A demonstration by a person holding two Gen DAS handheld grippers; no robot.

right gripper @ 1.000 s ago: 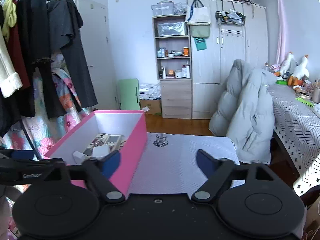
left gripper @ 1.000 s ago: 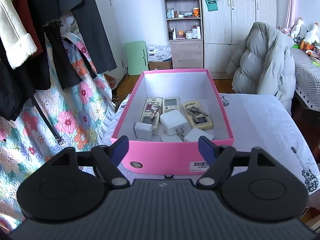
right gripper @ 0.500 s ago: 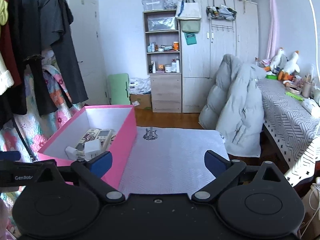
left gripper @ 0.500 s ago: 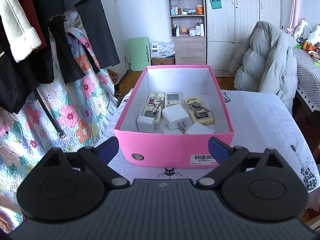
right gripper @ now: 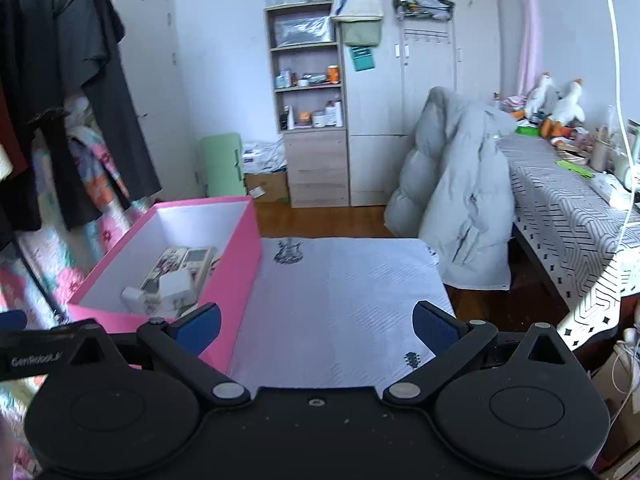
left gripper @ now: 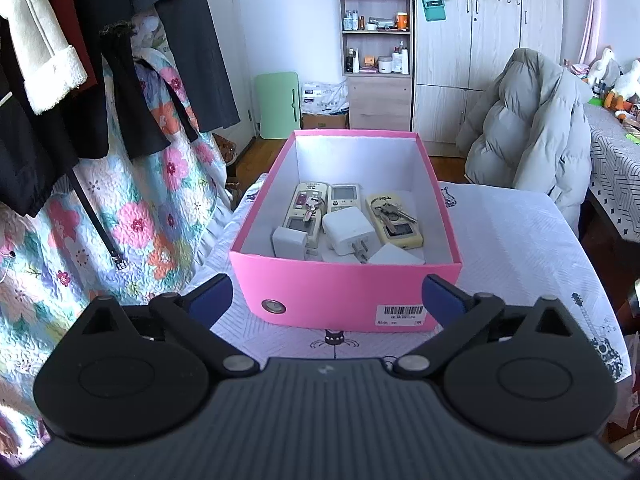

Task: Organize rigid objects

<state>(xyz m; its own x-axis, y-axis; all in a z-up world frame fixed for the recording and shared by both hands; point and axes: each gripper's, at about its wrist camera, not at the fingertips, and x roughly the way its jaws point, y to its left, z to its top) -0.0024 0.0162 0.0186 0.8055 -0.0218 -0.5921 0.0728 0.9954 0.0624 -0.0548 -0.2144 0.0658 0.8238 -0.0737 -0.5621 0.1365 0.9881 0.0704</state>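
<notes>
On the white-clothed table [left gripper: 520,248], a pink box [left gripper: 344,300], long axis running away from the left wrist view, short barcoded end nearest; inside, three remote controls [left gripper: 304,216] side by side, lengthwise with the box, keys [left gripper: 394,213] lying on the right-hand one, white chargers [left gripper: 349,230] crowding the near end, one with prongs aimed at the near wall. Left gripper [left gripper: 327,296] just short of that near end, jaws freshly spread wide, gripping nothing; right gripper [right gripper: 316,326] over bare cloth right of the box, jaws likewise just opened wide and empty.
</notes>
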